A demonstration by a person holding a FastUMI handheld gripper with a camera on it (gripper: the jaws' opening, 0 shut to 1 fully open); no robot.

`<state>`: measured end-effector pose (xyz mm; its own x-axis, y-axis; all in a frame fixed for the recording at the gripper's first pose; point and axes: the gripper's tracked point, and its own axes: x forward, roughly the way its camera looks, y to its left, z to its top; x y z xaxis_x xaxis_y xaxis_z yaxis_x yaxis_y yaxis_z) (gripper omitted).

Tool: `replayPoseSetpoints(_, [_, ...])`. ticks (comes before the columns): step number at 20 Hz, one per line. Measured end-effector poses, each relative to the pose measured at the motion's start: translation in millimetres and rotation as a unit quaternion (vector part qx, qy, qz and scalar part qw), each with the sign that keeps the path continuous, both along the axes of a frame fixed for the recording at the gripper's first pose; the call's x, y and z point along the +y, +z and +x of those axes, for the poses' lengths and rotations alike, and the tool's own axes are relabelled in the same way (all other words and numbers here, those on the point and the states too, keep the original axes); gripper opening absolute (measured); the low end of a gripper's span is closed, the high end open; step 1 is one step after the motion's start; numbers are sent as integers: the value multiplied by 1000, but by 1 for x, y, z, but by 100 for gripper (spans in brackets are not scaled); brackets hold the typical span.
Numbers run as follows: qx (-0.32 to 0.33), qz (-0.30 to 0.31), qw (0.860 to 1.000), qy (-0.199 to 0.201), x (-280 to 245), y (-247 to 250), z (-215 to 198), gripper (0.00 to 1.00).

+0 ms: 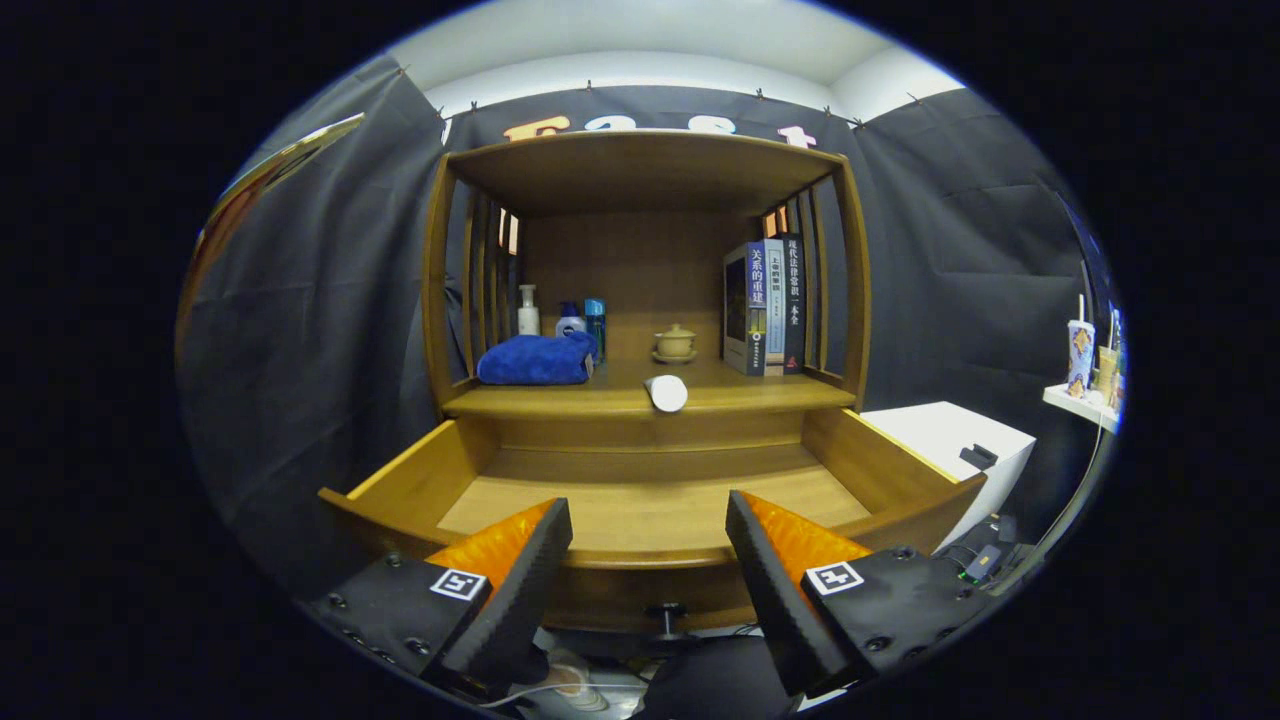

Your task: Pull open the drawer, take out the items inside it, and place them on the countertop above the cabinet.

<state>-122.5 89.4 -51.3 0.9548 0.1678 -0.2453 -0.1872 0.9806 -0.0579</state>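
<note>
The tongs (648,570) are hanging spread and empty before the pulled-out drawer (640,505), whose floor is lying bare; a white tube (666,392) is resting beyond on the worktop (560,400), end-on.

Soft, even light from above; sharp focus at centre.
Fisheye bends the cabinet (640,300); edges darken and blur.
</note>
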Motion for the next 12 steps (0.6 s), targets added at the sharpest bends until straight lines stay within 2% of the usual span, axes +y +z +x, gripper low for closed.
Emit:
replayPoseSetpoints(6, [30,-15,999,2,-2,-30,-16,100])
replayPoseSetpoints(12, [39,-30,999,0,-5,-45,-12,100])
